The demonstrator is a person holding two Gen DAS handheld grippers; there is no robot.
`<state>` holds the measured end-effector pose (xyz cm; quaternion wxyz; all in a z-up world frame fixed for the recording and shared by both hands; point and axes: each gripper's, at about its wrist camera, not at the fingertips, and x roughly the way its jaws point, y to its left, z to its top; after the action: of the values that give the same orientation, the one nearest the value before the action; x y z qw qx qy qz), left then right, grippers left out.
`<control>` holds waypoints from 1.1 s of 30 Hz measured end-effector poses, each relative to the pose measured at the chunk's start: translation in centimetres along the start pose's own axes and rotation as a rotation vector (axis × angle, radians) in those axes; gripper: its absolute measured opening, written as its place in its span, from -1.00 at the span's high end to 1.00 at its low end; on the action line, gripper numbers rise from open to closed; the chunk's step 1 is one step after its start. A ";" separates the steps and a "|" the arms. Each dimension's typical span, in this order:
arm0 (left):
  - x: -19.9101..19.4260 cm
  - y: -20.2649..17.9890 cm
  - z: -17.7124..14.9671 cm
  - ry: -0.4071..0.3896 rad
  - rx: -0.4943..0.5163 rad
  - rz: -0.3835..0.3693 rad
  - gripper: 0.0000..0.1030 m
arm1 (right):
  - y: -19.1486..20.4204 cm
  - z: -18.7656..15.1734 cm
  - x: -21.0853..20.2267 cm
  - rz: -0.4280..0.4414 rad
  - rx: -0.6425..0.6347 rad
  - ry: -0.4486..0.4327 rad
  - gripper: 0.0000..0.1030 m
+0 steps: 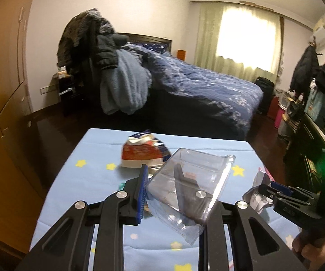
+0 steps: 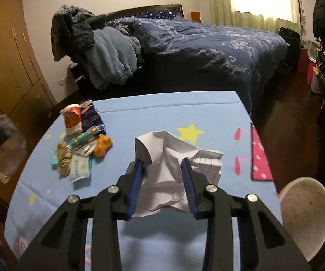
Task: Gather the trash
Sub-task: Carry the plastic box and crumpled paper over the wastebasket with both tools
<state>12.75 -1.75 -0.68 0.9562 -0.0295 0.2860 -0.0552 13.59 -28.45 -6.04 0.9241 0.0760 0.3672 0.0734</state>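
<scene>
My left gripper (image 1: 160,171) is shut on a clear plastic package (image 1: 189,180) and holds it above the light blue star-print table (image 1: 83,180). Its right finger shows only through the plastic. My right gripper (image 2: 163,164) is shut on a crumpled sheet of white paper (image 2: 169,155) and holds it above the table (image 2: 140,113). It also shows at the right in the left wrist view (image 1: 264,188), paper (image 1: 256,199) in its jaws. A red and white snack cup (image 1: 140,153) lies behind the left gripper. A pile of wrappers and scraps (image 2: 81,149) lies at the table's left.
A white bin (image 2: 304,205) stands off the table's right edge. A pink patch (image 2: 259,155) marks the table's right side. A bed with a dark blue quilt (image 2: 207,38) and a heap of clothes (image 2: 90,43) stand beyond the table. Wooden wardrobes (image 1: 4,90) line the left wall.
</scene>
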 end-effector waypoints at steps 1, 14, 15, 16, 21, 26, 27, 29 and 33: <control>-0.1 -0.4 -0.1 -0.002 0.005 -0.005 0.54 | -0.2 -0.2 -0.6 0.004 0.007 -0.008 0.31; -0.9 -4.6 -1.1 0.003 0.058 -0.072 0.54 | -5.3 -4.5 -7.8 -0.030 0.103 -0.063 0.29; -1.0 -4.9 -1.1 0.003 0.063 -0.074 0.54 | -5.7 -4.8 -8.0 -0.034 0.110 -0.065 0.28; -1.0 -5.2 -1.1 0.004 0.068 -0.079 0.54 | -6.3 -5.2 -8.4 -0.039 0.125 -0.067 0.28; -1.0 -7.3 -1.5 0.013 0.096 -0.114 0.54 | -8.1 -6.4 -10.0 -0.090 0.158 -0.086 0.28; -0.6 -10.5 -1.8 0.025 0.138 -0.163 0.54 | -10.2 -7.4 -11.9 -0.148 0.181 -0.112 0.28; -0.6 -11.1 -1.8 0.028 0.146 -0.174 0.54 | -10.5 -7.5 -12.2 -0.154 0.186 -0.115 0.28; -0.4 -12.6 -1.9 0.032 0.165 -0.201 0.54 | -11.4 -7.9 -13.0 -0.179 0.197 -0.127 0.28; -0.2 -15.2 -2.1 0.033 0.201 -0.237 0.54 | -13.5 -8.4 -14.4 -0.215 0.227 -0.145 0.28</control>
<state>10.06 -16.87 -0.94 0.9363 0.0336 0.2890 -0.1965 -1.56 -43.65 -5.07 0.9362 0.1452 0.3115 -0.0734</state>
